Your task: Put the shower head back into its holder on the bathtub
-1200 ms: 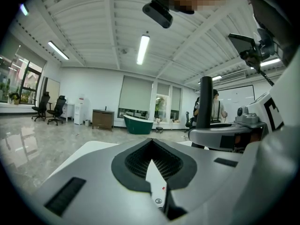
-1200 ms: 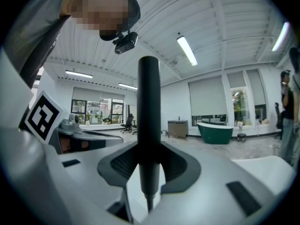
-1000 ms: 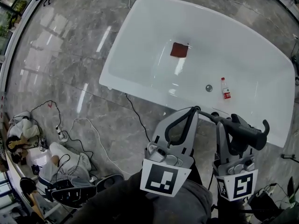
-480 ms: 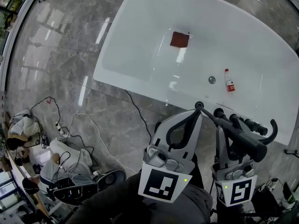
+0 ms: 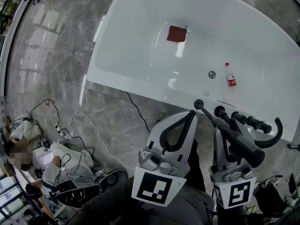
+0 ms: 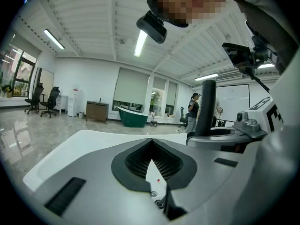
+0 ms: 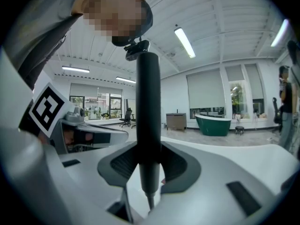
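Note:
The white bathtub point(image 5: 136, 86) fills the top of the head view. On its near rim sits a round black holder point(image 5: 198, 104). My right gripper point(image 5: 224, 129) is shut on the black shower head point(image 5: 240, 143), which slants from lower right up to the left. Its thin end lies right by the holder; whether they touch I cannot tell. In the right gripper view the shower head point(image 7: 148, 102) stands upright between the pads of the right gripper point(image 7: 149, 146). My left gripper point(image 5: 191, 114) hovers just left of it, shut and empty, and the left gripper point(image 6: 151, 142) shows its tips meeting.
Black knobs point(image 5: 236, 117) and a curved spout point(image 5: 275, 136) line the rim right of the holder. Inside the tub lie a red square point(image 5: 176, 33), a small bottle point(image 5: 229, 77) and the drain point(image 5: 212, 74). Cables point(image 5: 137, 112) and clutter point(image 5: 61, 172) lie on the marble floor.
Both grippers have sunk toward the tub's near rim. The shower head's thin end has come closer to the holder. The grip on it is unchanged.

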Motion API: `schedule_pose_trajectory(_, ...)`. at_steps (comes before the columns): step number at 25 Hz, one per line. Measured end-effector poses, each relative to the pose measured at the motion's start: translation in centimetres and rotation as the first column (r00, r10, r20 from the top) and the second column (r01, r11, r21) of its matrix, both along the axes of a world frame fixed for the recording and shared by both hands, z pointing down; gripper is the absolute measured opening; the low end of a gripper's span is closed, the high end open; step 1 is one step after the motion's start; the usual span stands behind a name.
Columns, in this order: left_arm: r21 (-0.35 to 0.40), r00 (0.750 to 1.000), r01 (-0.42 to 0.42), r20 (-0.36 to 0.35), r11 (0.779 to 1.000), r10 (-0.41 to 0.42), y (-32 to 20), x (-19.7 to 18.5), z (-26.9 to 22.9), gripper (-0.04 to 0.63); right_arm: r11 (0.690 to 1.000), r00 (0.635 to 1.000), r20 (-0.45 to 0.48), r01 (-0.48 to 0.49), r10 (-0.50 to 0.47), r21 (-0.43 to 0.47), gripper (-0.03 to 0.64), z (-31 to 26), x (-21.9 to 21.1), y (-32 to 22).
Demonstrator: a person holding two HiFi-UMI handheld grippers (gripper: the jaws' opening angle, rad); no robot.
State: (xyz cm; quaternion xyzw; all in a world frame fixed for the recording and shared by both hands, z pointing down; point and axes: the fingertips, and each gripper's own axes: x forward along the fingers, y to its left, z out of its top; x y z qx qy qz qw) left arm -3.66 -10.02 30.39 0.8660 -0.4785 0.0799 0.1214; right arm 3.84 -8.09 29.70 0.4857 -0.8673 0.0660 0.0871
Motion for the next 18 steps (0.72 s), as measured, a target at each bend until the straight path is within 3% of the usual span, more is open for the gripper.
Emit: schedule_pose_trajectory(18,-0.047,1.0,0.003,0.022,0.999,-0.002,-0.4,0.7,3.7,0.003,1.0,0.999,-0.032,-0.013,0.012,-0.028,0.138,4.2,0.2,-0.6)
